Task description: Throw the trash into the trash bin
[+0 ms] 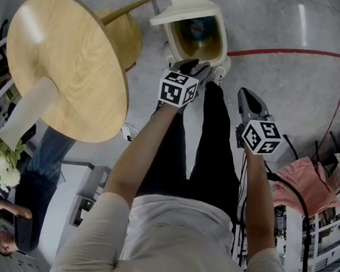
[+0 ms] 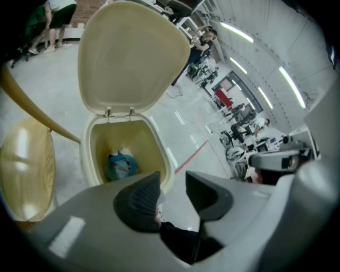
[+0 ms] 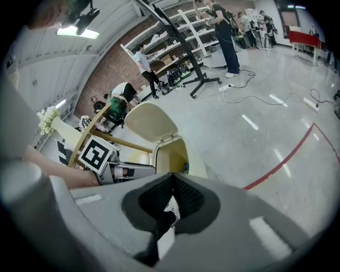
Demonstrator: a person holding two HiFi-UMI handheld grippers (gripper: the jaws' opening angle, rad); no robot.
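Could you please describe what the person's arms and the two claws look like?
Both the left claw and right claw have pale grey bodies with dark, ribbed pads. Each carries a white cube printed with black square markers. A black cable trails from the right one. The sleeves are short and beige.

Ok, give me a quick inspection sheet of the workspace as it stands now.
Surface: grey polished floor, red line across it.
Job's things: cream plastic trash bin, lid up; blue-green crumpled trash inside.
Clutter: round wooden table beside bin; pink cloth; white flowers.
Grippers: left hand-held gripper at bin's rim, jaws apart, empty; right hand-held gripper shut, empty.
Cables: black cable along right arm; thin cables on floor.
Surroundings: shelving racks, people standing.
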